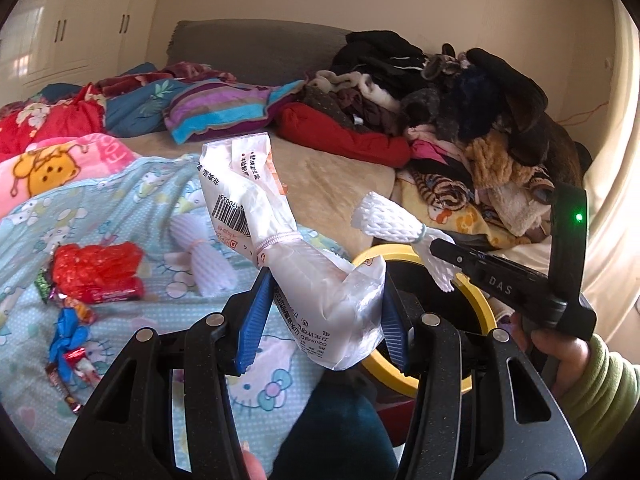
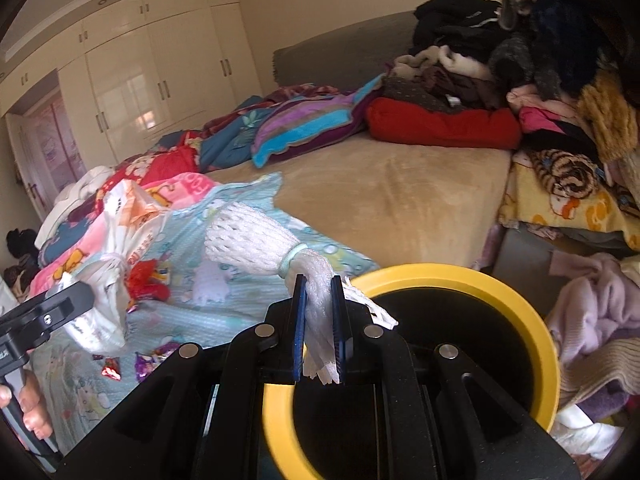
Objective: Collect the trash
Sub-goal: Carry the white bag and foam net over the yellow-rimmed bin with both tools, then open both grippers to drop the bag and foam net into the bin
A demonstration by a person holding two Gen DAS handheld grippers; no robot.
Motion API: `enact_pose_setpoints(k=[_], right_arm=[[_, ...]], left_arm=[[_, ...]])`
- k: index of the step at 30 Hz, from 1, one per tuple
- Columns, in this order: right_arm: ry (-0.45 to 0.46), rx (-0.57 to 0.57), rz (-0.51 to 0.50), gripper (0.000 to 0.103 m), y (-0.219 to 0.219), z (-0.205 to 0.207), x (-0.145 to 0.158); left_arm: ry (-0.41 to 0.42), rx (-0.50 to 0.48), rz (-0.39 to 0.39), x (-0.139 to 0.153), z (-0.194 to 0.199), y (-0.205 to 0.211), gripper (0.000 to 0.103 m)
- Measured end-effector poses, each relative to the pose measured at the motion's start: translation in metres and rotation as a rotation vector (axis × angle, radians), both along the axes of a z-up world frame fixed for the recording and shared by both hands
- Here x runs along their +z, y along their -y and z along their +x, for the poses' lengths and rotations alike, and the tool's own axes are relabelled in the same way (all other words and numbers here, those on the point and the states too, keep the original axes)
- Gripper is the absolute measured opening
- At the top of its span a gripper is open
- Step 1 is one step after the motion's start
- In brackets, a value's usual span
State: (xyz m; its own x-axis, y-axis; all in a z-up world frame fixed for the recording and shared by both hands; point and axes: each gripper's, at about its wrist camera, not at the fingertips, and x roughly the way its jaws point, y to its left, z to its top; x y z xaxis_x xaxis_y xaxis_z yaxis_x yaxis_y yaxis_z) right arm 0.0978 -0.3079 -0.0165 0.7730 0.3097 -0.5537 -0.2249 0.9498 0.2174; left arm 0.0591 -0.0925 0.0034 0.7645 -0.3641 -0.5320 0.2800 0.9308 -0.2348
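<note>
My left gripper [image 1: 324, 300] is shut on a white printed plastic bag [image 1: 280, 232] tied with a band, held above the bed next to the yellow-rimmed black bin [image 1: 478, 300]. My right gripper [image 2: 319, 320] is shut on a white foam net sleeve [image 2: 256, 242] with a pale band, held over the bin's rim [image 2: 460, 276]. The right gripper [image 1: 442, 250] with the sleeve [image 1: 386, 220] also shows in the left wrist view. The left gripper [image 2: 86, 294] with the bag [image 2: 120, 240] shows in the right wrist view. A second foam sleeve [image 1: 206, 258], a red wrapper [image 1: 96, 270] and candy wrappers [image 1: 70, 340] lie on the blue blanket.
A pile of clothes [image 1: 460, 108] covers the right side of the bed. Folded blankets [image 1: 216, 110] lie at the back. The tan sheet [image 2: 384, 200] spreads across the middle. More clothes [image 2: 592, 320] lie right of the bin. Wardrobes [image 2: 132, 72] stand on the left.
</note>
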Motion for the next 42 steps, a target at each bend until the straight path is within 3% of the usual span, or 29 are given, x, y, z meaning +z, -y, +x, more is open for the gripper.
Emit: enact_pose_setpoints(k=[25,42], right_arm=[[-0.082,-0.185,0.07,0.012,0.085,0.01,-0.026],[-0.134,-0.236,0.079,0.014,0.107,0.014,-0.048]], left_arm=[[-0.036,-0.175,0.045,-0.021,0.008,0.08,0.042],[-0.09,-0.271,0.078,-0.048,0.025,0.121,0.043]])
